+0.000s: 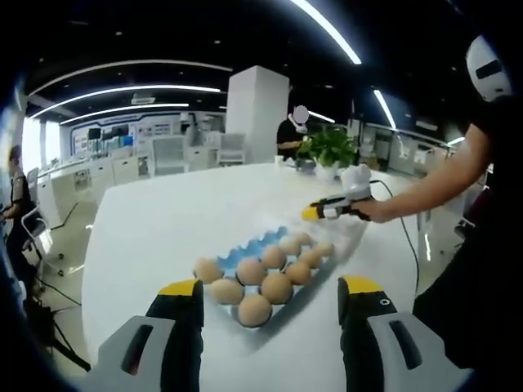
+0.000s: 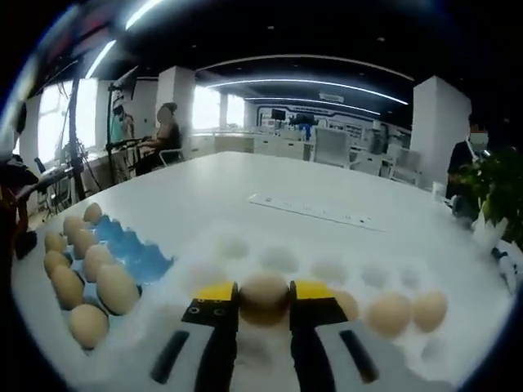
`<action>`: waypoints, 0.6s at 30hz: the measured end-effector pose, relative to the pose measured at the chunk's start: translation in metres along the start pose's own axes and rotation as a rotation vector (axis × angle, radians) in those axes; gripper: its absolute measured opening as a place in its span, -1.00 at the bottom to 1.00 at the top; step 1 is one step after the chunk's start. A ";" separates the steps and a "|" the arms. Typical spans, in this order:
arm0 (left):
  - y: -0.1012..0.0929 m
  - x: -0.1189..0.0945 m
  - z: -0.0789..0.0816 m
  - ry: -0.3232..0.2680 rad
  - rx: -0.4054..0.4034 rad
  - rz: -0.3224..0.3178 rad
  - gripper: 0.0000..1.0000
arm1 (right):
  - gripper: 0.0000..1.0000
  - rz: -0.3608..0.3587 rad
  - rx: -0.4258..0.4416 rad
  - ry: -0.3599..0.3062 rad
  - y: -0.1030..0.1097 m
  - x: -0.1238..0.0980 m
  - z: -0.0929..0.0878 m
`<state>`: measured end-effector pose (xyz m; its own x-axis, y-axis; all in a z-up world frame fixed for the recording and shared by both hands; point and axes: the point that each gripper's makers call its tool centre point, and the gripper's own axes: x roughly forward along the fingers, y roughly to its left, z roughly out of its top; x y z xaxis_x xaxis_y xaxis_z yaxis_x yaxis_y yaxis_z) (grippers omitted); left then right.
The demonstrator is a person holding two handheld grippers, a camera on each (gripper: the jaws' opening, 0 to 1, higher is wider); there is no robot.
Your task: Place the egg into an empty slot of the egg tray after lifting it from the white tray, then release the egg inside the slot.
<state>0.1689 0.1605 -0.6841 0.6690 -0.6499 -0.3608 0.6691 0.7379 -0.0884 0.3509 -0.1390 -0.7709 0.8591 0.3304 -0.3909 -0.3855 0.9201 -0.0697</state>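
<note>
In the right gripper view, the right gripper (image 2: pixel 264 294) has its yellow-tipped jaws closed on an egg (image 2: pixel 264 296), held just over the white tray (image 2: pixel 327 269). Three more eggs (image 2: pixel 389 313) sit in that tray's slots to the right; its farther slots are bare. To the left lies the blue egg tray (image 2: pixel 135 255), with eggs along its near side and open slots behind. In the left gripper view, the left gripper (image 1: pixel 271 300) hangs with jaws spread wide, gripping nothing, just short of the egg tray. Both trays rest on a white table (image 1: pixel 163 220); beyond it stands a potted plant (image 1: pixel 329 152).
</note>
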 end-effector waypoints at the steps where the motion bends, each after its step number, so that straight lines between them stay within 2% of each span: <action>1: 0.000 0.000 0.000 0.000 0.000 0.000 0.34 | -0.53 -0.004 0.002 -0.010 -0.001 -0.001 0.003; 12: -0.002 -0.002 -0.002 0.002 -0.001 0.002 0.34 | -0.53 0.010 -0.006 -0.053 0.005 -0.005 0.023; 18: -0.003 -0.001 -0.001 0.001 0.003 -0.001 0.34 | -0.53 0.038 -0.003 -0.074 0.018 -0.004 0.032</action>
<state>0.1665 0.1592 -0.6848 0.6678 -0.6504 -0.3620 0.6708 0.7366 -0.0863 0.3513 -0.1170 -0.7410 0.8663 0.3797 -0.3247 -0.4191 0.9060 -0.0588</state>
